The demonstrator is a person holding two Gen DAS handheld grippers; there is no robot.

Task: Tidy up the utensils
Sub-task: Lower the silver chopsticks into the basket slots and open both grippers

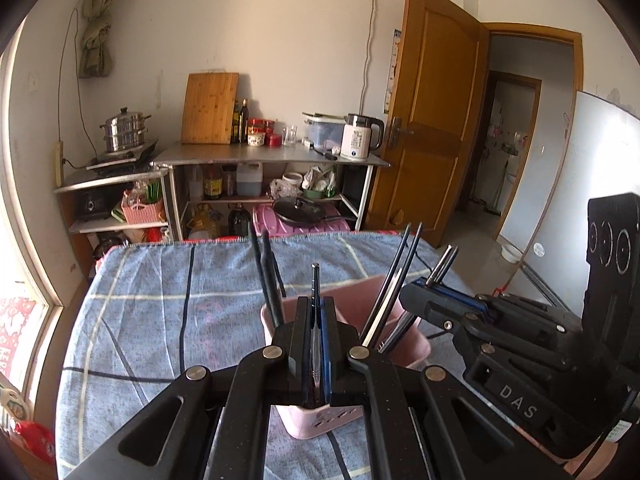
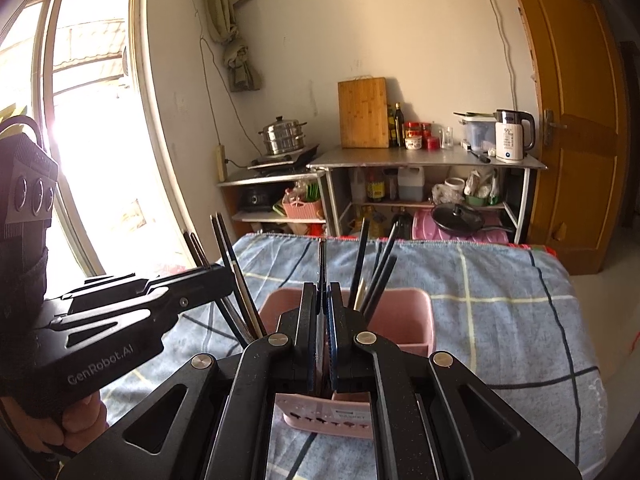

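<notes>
A pink utensil basket (image 1: 362,300) stands on the blue checked cloth, with several dark chopsticks (image 1: 266,272) upright in it; it also shows in the right wrist view (image 2: 404,308). My left gripper (image 1: 316,308) is shut on a pair of dark chopsticks (image 1: 315,280), held upright over the basket. My right gripper (image 2: 322,304) is shut on another pair of chopsticks (image 2: 322,264), also over the basket. Each gripper shows in the other's view, the right one (image 1: 424,300) and the left one (image 2: 216,276), both with chopsticks poking up from their jaws.
The table is covered by a blue checked cloth (image 1: 160,300). Behind it stand metal shelves (image 1: 272,156) with a kettle, a cutting board, bottles, a steamer pot and a pan. A wooden door (image 1: 436,120) is at the right, a window (image 2: 80,120) at the left.
</notes>
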